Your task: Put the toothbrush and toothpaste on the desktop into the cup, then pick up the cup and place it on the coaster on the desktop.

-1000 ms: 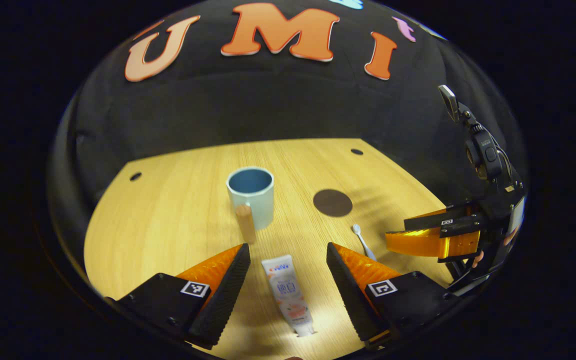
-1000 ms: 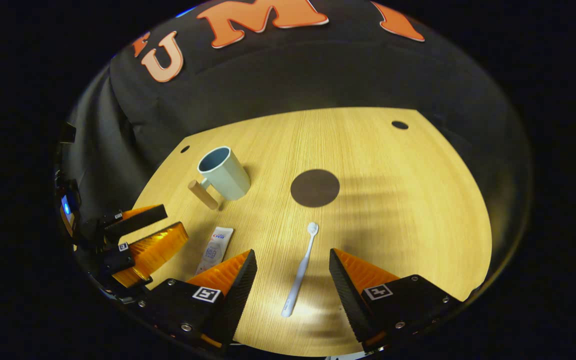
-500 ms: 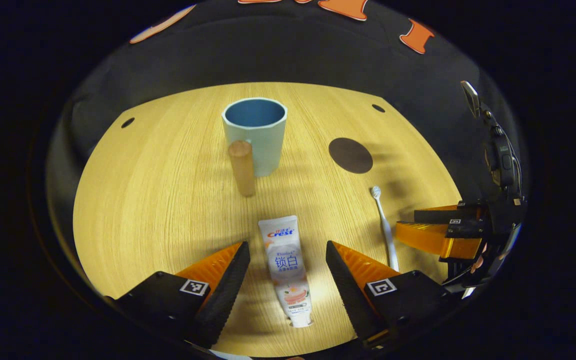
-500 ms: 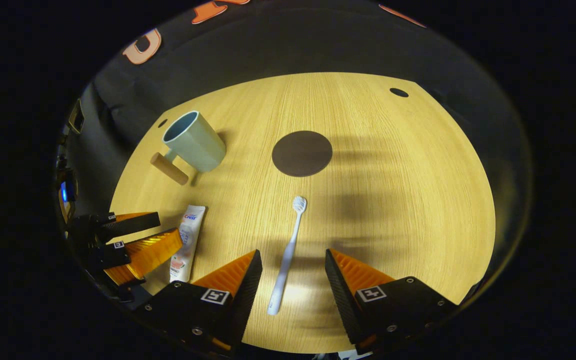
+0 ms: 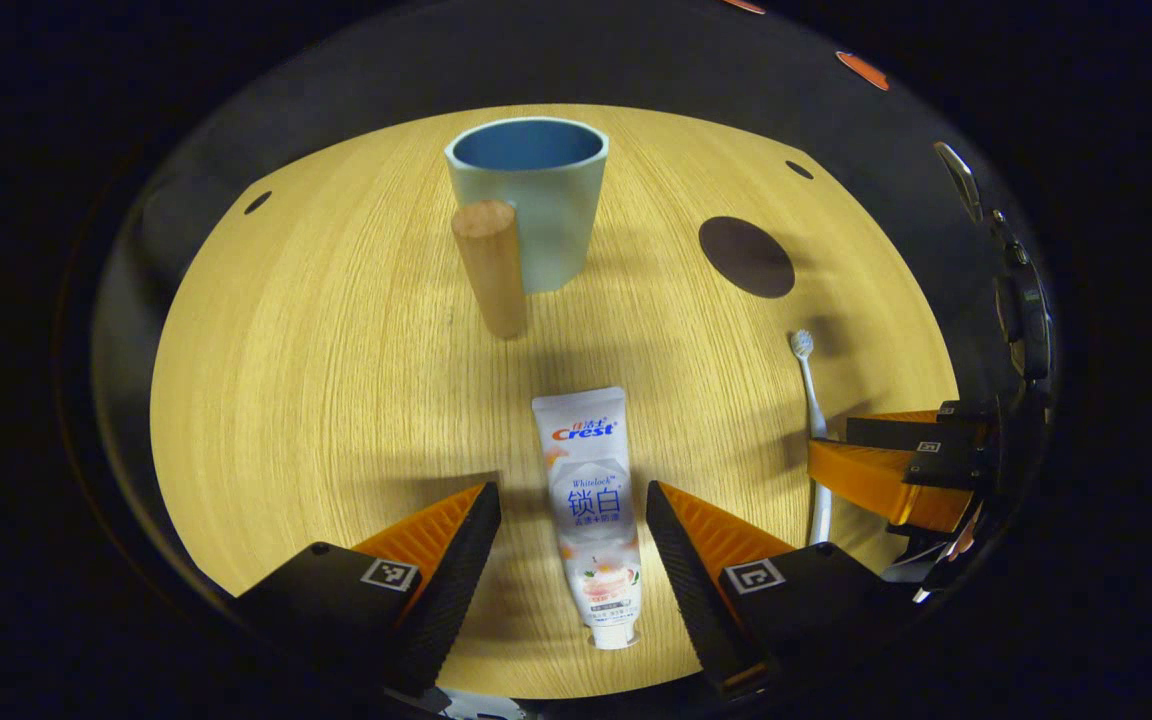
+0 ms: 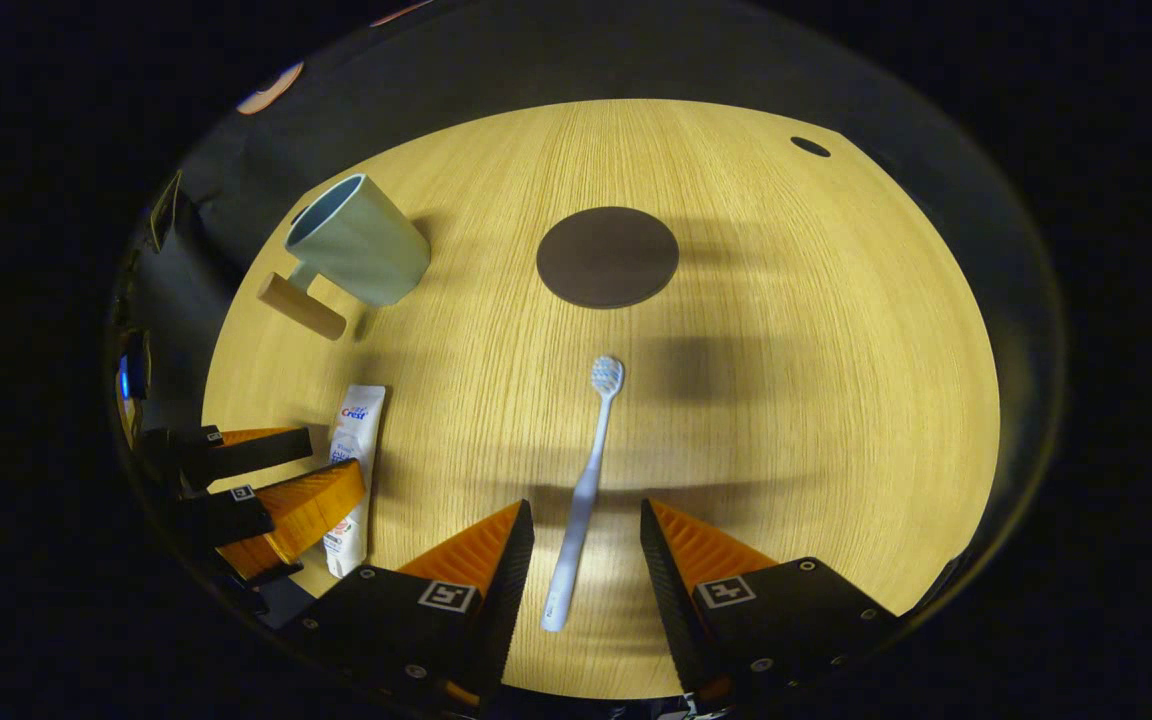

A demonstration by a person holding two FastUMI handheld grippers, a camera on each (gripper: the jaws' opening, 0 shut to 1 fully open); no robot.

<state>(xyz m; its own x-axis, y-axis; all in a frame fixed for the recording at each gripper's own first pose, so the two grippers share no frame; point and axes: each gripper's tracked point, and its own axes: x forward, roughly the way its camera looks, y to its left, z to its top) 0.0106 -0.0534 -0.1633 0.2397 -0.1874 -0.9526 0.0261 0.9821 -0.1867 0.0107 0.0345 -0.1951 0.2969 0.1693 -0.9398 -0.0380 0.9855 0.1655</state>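
Left gripper view puts the cup (image 5: 530, 200) upright on the counter (image 5: 316, 380), its wooden handle (image 5: 489, 265) turned toward the camera. Nearer, the toothpaste (image 5: 591, 510) lies flat between the spread fingers of the left hand-held gripper (image 5: 573, 540), which is released and touches nothing. To the right, the dark coaster (image 5: 746, 256) lies flat beyond the toothbrush (image 5: 812, 420), whose handle end runs under the right hand-held gripper (image 5: 886, 460).

Right gripper view has the left hand-held gripper at its left edge straddling the tube, the cup beyond it. Right of these, the toothbrush lies with its bristle head pointing to the coaster, its handle between the released right hand-held gripper's parted fingers.
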